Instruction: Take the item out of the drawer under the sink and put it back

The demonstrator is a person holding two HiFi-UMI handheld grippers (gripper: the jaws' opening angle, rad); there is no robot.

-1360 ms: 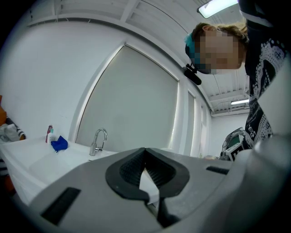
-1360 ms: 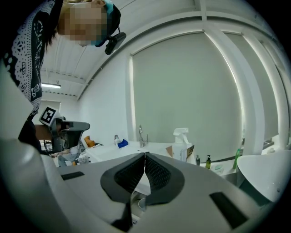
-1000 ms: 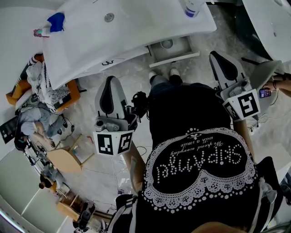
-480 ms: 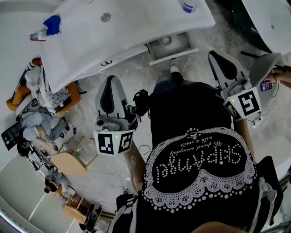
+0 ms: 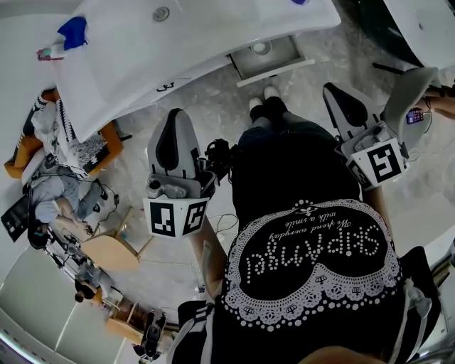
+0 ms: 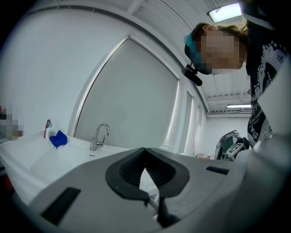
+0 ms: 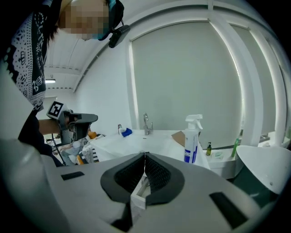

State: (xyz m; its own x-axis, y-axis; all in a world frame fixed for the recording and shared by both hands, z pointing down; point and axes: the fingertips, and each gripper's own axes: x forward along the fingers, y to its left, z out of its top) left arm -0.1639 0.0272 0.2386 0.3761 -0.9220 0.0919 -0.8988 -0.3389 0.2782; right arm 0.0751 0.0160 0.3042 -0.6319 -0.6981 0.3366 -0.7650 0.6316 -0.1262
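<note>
As I face the sink [image 5: 192,43], the left gripper [image 6: 144,151] and right gripper [image 7: 144,155] both have jaws pressed together on nothing; the small round item [image 5: 261,47] lies in the open drawer [image 5: 286,57], far ahead at right.

Head view: steeply down over sink [image 5: 199,28] (far); both gripper views face faucet [image 6: 99,136].

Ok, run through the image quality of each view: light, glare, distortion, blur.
Head view: evenly lit and sharp, with fisheye bowing the edge of the sink counter. Left gripper view: the ceiling light blows out at the top, the corners vignette black, and the faucet reads clearly. Right gripper view: same black corners, the window curves strongly, the spray bottle is crisp, no glare.
</note>
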